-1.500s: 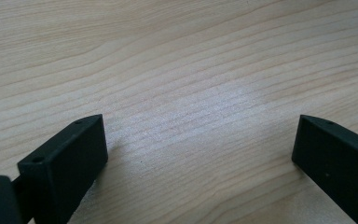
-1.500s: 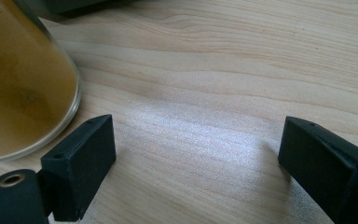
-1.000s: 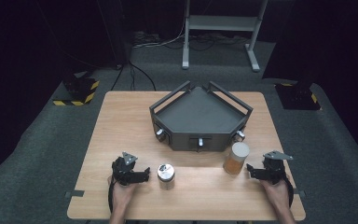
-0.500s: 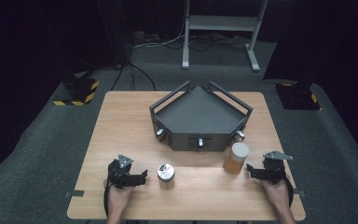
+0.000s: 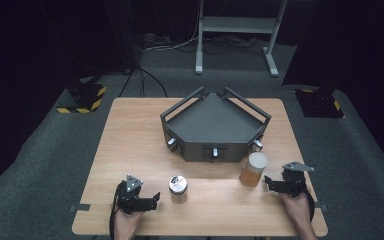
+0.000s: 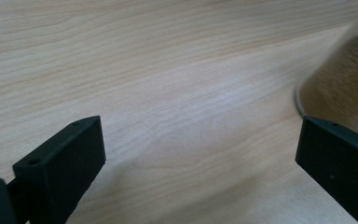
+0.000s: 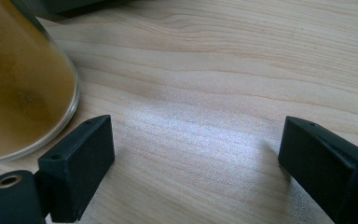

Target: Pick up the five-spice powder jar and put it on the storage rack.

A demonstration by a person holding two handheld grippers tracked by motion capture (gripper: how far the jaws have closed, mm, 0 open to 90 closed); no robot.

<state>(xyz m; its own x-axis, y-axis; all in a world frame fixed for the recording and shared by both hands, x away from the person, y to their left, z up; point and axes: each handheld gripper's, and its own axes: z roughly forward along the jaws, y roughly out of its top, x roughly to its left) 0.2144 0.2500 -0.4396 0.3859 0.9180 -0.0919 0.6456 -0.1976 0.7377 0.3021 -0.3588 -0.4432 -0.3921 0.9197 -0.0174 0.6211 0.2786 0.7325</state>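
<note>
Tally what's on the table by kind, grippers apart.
Jars: 2, one with a silver lid, one with amber contents.
Trays: 1, dark and angular.
Total on the table: 3.
Grippers: 2, left and right, both open, nothing between the jaws.

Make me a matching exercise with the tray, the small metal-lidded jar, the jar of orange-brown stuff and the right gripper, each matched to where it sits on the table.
Things:
1. dark tray
2. small jar with metal lid
3. jar of orange-brown contents
4. right gripper

Places:
A. just right of the left gripper
B. near right edge of the table
C. middle, far side
D. by the tray's front right corner

Pairs: 1-C, 2-A, 3-D, 4-B
</note>
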